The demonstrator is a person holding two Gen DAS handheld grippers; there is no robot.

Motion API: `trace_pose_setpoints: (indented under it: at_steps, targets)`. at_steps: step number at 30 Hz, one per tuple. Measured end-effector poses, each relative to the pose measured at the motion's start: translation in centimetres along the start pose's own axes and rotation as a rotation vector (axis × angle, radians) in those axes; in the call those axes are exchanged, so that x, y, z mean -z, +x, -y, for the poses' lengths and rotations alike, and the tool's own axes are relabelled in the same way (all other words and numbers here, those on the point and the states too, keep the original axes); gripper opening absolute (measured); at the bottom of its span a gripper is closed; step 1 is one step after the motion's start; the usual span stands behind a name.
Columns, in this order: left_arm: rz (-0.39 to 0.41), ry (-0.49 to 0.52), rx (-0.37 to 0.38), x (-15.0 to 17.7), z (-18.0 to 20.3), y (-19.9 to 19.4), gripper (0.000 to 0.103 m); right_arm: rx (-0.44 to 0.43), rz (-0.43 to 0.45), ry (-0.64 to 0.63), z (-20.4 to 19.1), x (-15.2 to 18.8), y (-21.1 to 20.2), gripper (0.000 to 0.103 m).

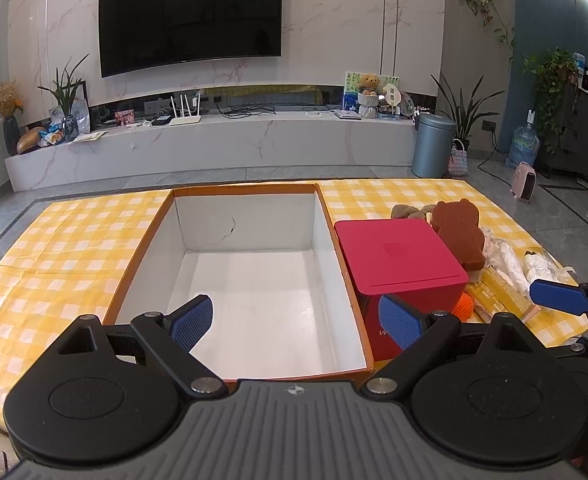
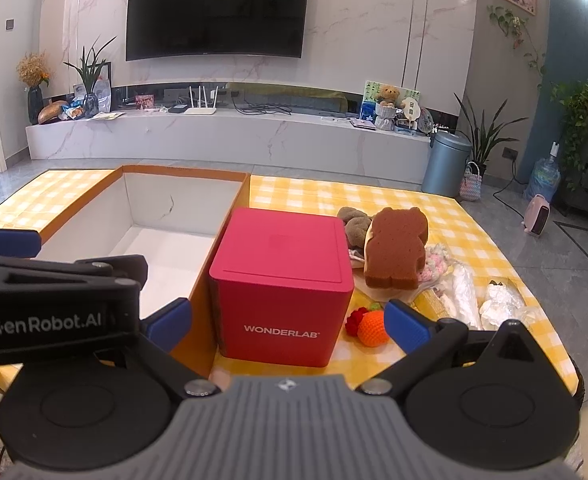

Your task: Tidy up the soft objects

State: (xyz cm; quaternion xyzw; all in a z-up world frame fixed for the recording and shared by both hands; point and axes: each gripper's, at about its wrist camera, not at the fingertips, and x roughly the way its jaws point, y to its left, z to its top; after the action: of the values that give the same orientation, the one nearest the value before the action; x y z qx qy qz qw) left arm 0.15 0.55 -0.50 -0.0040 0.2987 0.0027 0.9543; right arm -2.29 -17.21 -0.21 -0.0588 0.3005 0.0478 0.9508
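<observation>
I have the left gripper (image 1: 296,322) hovering low over the near end of the big open box (image 1: 249,280), its blue fingers (image 1: 191,322) spread wide and holding nothing; the white box floor shows between them. The right gripper (image 2: 287,324) is likewise spread wide and empty, and the red cube box (image 2: 283,288) marked WONDERLAB sits right between its fingers (image 2: 408,326), untouched as far as I can tell. The soft things lie on the yellow checked desk (image 2: 446,208) to the right of that cube: a brown bear-shaped sponge (image 2: 396,250) leaning up behind it, an orange knitted fruit (image 2: 370,328) with a small red knitted piece (image 2: 354,318) just beside my right finger, and pale knitted and white wrapped items (image 2: 464,294) further right. All lie outside the big box, which touches the cube's left side.
</observation>
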Motion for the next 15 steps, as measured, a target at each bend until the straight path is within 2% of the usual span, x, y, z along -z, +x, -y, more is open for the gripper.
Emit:
trace_pose_setpoints:
  at_steps: [15]
  targets:
    - [-0.011, 0.012, 0.015, -0.19, -0.27, 0.20, 0.103, 0.001, 0.012, 0.014, 0.65, 0.21, 0.14, 0.100]
